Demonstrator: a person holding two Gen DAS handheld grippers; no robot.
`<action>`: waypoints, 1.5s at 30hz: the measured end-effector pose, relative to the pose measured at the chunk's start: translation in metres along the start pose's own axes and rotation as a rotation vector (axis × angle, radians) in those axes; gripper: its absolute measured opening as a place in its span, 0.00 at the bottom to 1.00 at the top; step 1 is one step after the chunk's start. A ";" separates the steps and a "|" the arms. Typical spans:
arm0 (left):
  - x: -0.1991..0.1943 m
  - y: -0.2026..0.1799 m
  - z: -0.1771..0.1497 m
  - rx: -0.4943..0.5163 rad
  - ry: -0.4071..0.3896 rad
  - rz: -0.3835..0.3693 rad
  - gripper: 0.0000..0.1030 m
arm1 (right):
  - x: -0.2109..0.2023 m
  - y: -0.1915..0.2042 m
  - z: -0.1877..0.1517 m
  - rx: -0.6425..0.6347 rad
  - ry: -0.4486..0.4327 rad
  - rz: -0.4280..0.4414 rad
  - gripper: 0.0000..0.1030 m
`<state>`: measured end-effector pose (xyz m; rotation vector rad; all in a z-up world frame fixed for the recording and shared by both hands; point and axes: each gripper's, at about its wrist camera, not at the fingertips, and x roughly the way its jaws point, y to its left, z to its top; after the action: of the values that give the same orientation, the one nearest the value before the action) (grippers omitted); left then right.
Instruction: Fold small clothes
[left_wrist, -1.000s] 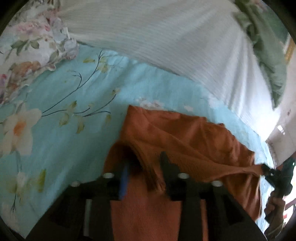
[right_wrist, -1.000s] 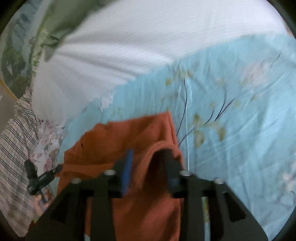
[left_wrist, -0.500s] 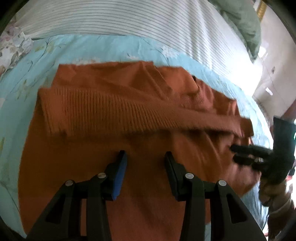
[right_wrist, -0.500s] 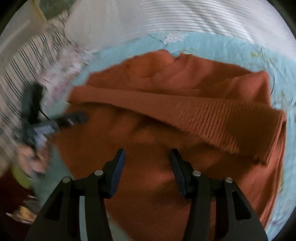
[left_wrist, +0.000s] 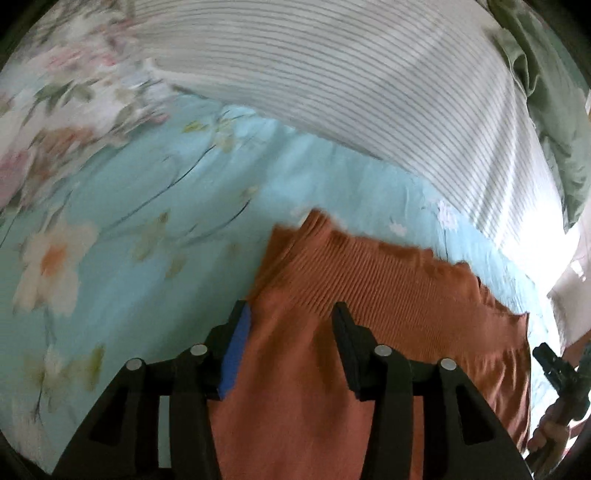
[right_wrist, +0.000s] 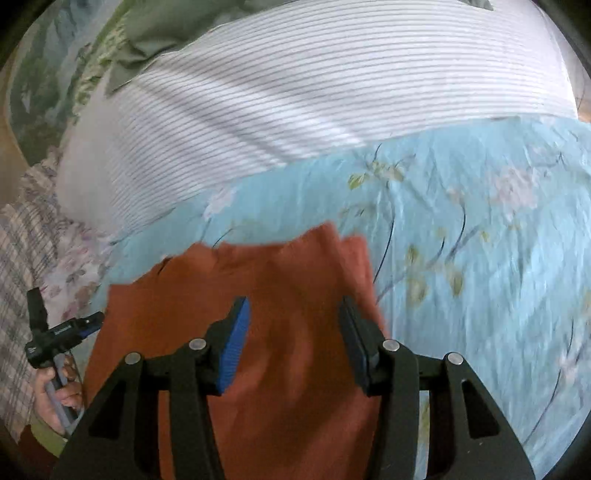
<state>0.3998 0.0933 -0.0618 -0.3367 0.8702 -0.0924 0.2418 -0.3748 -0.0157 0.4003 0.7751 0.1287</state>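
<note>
An orange knit sweater (left_wrist: 388, 288) lies folded on the light blue floral bedsheet (left_wrist: 147, 221), its ribbed band across the top. My left gripper (left_wrist: 291, 310) hovers over the sweater's left edge. Its jaws are opening, and the fabric lies under them without being pinched. In the right wrist view the sweater (right_wrist: 277, 266) fills the lower middle. My right gripper (right_wrist: 293, 302) stands open above its right part, nothing pressed between the pads. Each view shows the other gripper at its margin: the right one (left_wrist: 554, 365), and the left one (right_wrist: 66, 328), held by a hand (right_wrist: 55, 398).
A white striped quilt (left_wrist: 351, 92) bulges across the far side of the bed. A floral pillow (left_wrist: 55, 74) lies at the far left, green fabric (left_wrist: 546, 110) at the far right. Plaid cloth (right_wrist: 22, 258) shows at the left margin of the right wrist view.
A second ago each gripper had bunched sweater fabric between its jaws. The ribbed hem was then laid across the sweater. Both grippers have since swung forward again with nothing in them.
</note>
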 end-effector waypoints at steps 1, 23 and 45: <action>-0.007 0.002 -0.009 -0.007 -0.001 -0.007 0.45 | -0.001 0.003 -0.010 -0.002 0.013 0.013 0.50; -0.088 0.032 -0.178 -0.288 0.055 -0.259 0.59 | -0.050 0.057 -0.120 0.060 0.110 0.191 0.58; -0.062 0.011 -0.118 -0.299 -0.089 -0.160 0.12 | -0.054 0.045 -0.106 0.108 0.088 0.227 0.62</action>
<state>0.2690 0.0871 -0.0897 -0.6862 0.7678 -0.0951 0.1302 -0.3156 -0.0306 0.5882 0.8236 0.3193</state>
